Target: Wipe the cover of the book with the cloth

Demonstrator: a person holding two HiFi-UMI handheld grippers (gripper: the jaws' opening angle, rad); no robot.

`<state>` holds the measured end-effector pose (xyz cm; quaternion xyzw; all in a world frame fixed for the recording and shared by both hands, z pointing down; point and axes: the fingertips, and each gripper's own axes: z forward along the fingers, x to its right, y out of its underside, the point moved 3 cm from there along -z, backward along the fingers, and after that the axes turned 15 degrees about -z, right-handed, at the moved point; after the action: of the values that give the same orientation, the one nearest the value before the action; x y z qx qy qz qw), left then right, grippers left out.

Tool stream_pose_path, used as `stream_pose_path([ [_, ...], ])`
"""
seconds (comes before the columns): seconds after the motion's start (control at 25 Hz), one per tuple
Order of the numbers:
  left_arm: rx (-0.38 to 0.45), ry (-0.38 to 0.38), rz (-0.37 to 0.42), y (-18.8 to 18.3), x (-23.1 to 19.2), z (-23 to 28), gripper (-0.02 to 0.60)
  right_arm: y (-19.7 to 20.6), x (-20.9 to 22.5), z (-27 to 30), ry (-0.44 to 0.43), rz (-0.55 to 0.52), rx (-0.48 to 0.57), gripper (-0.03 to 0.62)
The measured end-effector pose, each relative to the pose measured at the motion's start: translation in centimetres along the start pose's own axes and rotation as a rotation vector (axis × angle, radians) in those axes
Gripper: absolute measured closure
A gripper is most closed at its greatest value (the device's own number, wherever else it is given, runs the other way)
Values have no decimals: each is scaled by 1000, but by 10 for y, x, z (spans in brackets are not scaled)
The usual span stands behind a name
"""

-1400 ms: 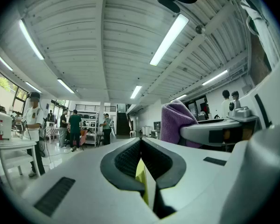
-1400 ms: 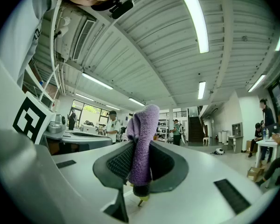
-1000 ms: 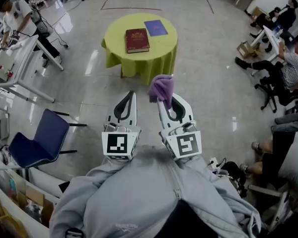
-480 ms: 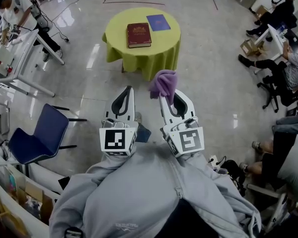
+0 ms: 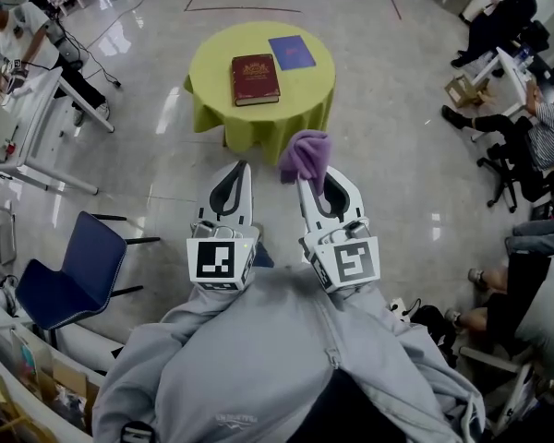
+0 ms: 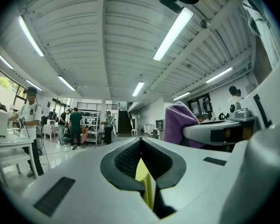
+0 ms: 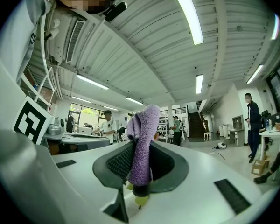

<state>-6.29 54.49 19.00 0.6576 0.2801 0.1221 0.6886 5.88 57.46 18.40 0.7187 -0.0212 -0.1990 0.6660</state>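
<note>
Red book [image 5: 255, 78] flat on round table [image 5: 214, 65]; blue item [image 5: 291, 52], maybe folder, just beside. Right gripper [image 5: 305, 181], well short of table, clamps purple cloth [image 5: 305, 153]. Left gripper [image 5: 243, 169] jaws together, empty.

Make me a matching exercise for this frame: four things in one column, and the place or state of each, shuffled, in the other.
Things:
1. cloth
2. red book
3. left tool
4. chair

Place or state:
A. shut, holding nothing
B. lying on the table
C. standing off to the left, away from the table
D. gripped in the right tool

Pairs: 1-D, 2-B, 3-A, 4-C
</note>
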Motion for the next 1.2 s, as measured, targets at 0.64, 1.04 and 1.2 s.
stream_pose_path([
  [0.64,-74,43,-51,-7,-127,168,563,34,39,204,12,-4,-61,507],
  [1.04,-103,103,-77,-5,-166,226,563,48,54,258,81,-7,-100,507],
  [1.2,-104,116,-86,-4,-171,231,563,51,56,262,100,-12,-108,507],
])
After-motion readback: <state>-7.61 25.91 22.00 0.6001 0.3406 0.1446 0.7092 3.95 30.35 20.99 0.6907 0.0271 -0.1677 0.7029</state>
